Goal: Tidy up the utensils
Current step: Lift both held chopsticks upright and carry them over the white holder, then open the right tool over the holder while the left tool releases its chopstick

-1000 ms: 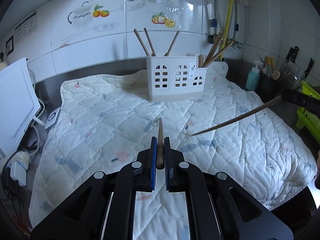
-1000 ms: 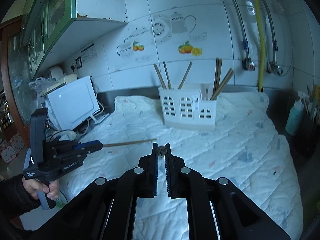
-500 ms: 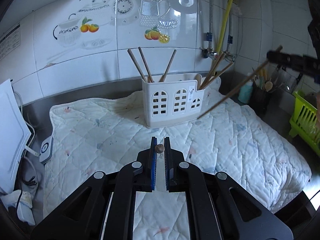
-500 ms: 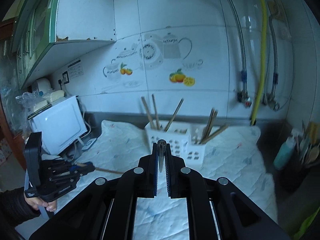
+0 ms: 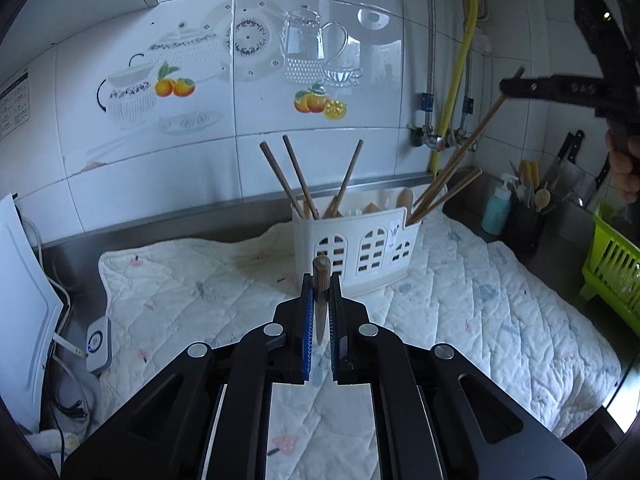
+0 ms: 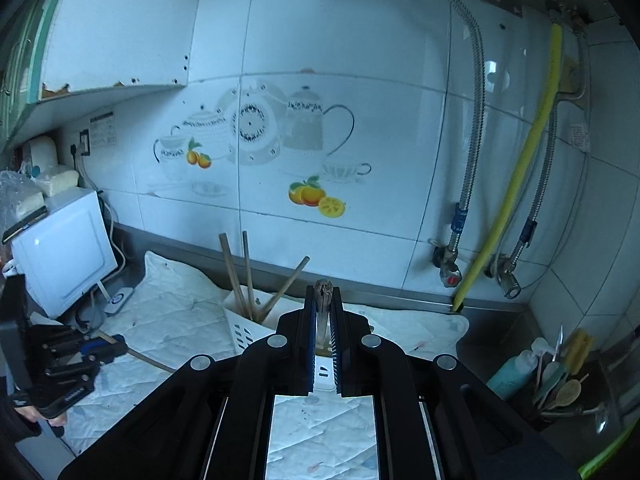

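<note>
- On the quilted mat (image 5: 480,312) covering the counter stands the white utensil holder (image 5: 356,248), close to the tiled wall, with three wooden chopsticks (image 5: 298,178) leaning in its left compartment and more sticks and a pale spoon toward its right end.
- Left gripper (image 5: 321,292): seen from its own camera, it points forward and slightly down at the holder from above the mat; in the right wrist view it appears at far left (image 6: 100,350), level with the mat, carried by a hand (image 6: 38,416) in a dark sleeve.
- Right gripper (image 6: 322,304): held high, aimed over the holder toward the wall; in the left wrist view it shows at upper right (image 5: 510,88), well above the holder, with the person's fingers (image 5: 624,164) wrapped on its handle.
- Writing: a small notice (image 5: 14,106) is fixed to the wall at left, and a label on the side of the left gripper is visible; neither is readable.
- Left fingers: pressed nearly together, pinching a brown chopstick (image 5: 321,280) that stands upright between the blue pads.
- Right fingers: pressed nearly together, pinching a second chopstick (image 5: 468,148); its long shaft slants down toward the right compartment of the holder, tip just above or at the rim, which cannot be told.
</note>
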Available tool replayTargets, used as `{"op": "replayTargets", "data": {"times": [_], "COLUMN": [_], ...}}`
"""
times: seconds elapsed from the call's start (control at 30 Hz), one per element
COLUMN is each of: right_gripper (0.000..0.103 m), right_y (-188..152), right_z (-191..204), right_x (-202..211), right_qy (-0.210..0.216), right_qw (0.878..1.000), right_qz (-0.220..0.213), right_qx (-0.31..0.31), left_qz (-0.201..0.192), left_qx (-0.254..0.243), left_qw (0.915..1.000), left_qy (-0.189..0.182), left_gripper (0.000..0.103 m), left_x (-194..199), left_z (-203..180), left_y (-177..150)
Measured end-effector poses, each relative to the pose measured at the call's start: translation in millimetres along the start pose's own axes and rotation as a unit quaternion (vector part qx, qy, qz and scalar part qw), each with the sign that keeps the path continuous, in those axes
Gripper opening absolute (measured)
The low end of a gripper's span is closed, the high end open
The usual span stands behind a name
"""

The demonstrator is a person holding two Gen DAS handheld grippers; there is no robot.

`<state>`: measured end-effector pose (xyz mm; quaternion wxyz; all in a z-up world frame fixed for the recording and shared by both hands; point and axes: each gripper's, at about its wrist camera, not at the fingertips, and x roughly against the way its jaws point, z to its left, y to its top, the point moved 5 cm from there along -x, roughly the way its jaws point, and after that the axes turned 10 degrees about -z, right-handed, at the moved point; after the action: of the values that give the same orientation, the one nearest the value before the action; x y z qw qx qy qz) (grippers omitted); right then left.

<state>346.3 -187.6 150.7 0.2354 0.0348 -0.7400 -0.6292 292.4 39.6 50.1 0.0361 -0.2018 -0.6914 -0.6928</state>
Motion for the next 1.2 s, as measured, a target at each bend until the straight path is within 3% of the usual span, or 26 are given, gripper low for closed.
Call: {"op": "replayTargets", "data": {"times": [0.4,0.73,0.93,1.2], "right_gripper": [0.007,0.018,0.022,0.026], "right_y": [-31.5,-28.3,-37.6,-59.3], "right_z": [-6.6,-14.7,-12.2,-0.3], "right_x": [-72.3,-42.2,-12.0,9.2], "right_qy": [0.006,-0.001,0.007,0.029], "right_qw": [0.997,1.0,1.0,0.999], "right_qz": [0.073,0.022,-0.001,-0.01], "right_qx": [-0.014,-0.013,-0.017,-0.035], "left_qz": [-0.085,-0.138,-0.117,-0.053], "left_qx": [-0.025,-0.03,-0.007,0.029], "left_qw": [0.9961,0.9899,0.9928,0.9981], "left_qy": [0.001,0.014,0.022,0.012], "left_gripper": [0.005,0.005,0.005,0.005], "left_x": [-6.3,-42.4,-88.3,-133.3], "left_z": [-8.0,-18.0,-15.0,-2.6], "left_y": [101.9,181.7,183.7,147.8]}}
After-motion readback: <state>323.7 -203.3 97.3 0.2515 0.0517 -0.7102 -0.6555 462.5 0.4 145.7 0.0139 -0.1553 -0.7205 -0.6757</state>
